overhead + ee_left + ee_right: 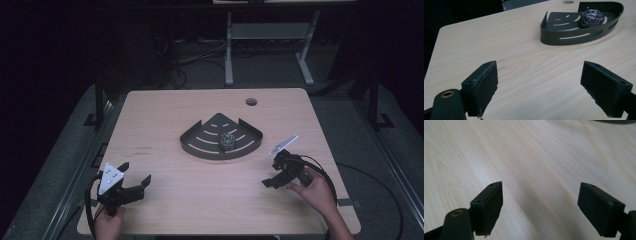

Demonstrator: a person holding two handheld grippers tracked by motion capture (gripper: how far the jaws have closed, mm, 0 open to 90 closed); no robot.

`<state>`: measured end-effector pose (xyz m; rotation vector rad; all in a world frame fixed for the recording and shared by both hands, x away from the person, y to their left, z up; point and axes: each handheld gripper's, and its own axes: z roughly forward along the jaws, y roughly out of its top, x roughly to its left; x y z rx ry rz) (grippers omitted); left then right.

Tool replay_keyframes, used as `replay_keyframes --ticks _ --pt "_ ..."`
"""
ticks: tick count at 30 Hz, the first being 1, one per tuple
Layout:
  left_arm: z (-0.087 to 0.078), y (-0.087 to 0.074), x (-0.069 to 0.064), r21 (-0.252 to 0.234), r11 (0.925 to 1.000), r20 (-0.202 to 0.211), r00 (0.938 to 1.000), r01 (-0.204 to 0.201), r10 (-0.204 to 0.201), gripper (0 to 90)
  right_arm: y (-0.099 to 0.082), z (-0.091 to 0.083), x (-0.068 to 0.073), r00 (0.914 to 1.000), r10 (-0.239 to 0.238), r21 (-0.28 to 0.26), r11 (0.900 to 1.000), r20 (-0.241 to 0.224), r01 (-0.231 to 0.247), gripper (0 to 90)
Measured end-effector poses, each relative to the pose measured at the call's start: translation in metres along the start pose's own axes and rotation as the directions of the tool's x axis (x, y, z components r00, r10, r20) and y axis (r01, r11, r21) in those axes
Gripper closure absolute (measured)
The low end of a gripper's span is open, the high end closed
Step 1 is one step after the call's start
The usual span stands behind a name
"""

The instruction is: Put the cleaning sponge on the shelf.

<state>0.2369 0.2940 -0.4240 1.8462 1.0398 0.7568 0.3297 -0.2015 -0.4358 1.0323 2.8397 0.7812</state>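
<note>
Steel-wool ball in the corner tray, both grippers apart from it

The grey steel-wool scouring ball (227,141) lies in the dark slotted metal corner tray (192,141) at mid-table; the left gripper (134,181) and right gripper (272,173) sit well short of it, jaws wide, gripping nothing, over the pale wooden table (165,112).
</note>
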Motion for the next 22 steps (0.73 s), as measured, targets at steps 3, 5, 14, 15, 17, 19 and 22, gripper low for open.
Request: replay_keyframes --ticks 3,5,14,15,17,19,22 --pt "0.0 0.0 0.0 0.001 1.0 0.0 1.0 0.0 0.0 13.7 -0.005 0.0 -0.001 1.0 0.009 -0.004 0.9999 0.001 -0.009 19.8" --pt "0.0 0.0 0.0 0.002 1.0 0.0 1.0 -0.001 0.001 13.7 -0.008 -0.001 -0.001 0.9999 0.013 -0.005 0.9999 -0.001 -0.013 19.7" --pt "0.001 0.0 -0.001 0.004 1.0 0.001 1.0 -0.005 0.005 13.7 -0.022 -0.003 0.002 0.9997 0.026 -0.019 0.9995 0.006 -0.026 19.4" --pt "0.001 0.0 -0.001 0.003 1.0 0.001 1.0 -0.004 0.004 13.8 -0.023 -0.003 0.003 0.9996 0.029 -0.021 0.9994 0.003 -0.029 19.4" --pt "0.001 0.0 -0.001 0.004 1.0 0.001 1.0 -0.004 0.004 13.7 -0.025 -0.003 0.003 0.9994 0.032 -0.023 0.9992 0.009 -0.032 19.0" --pt "0.001 0.0 -0.001 0.002 1.0 0.001 1.0 -0.002 0.002 13.8 -0.027 -0.003 0.006 0.9994 0.032 -0.033 0.9989 0.01 -0.032 18.9" --pt "0.002 0.0 -0.001 0.003 1.0 0.005 1.0 0.001 -0.001 13.7 -0.031 -0.004 0.012 0.9991 0.036 -0.04 0.9986 0.022 -0.035 17.9"
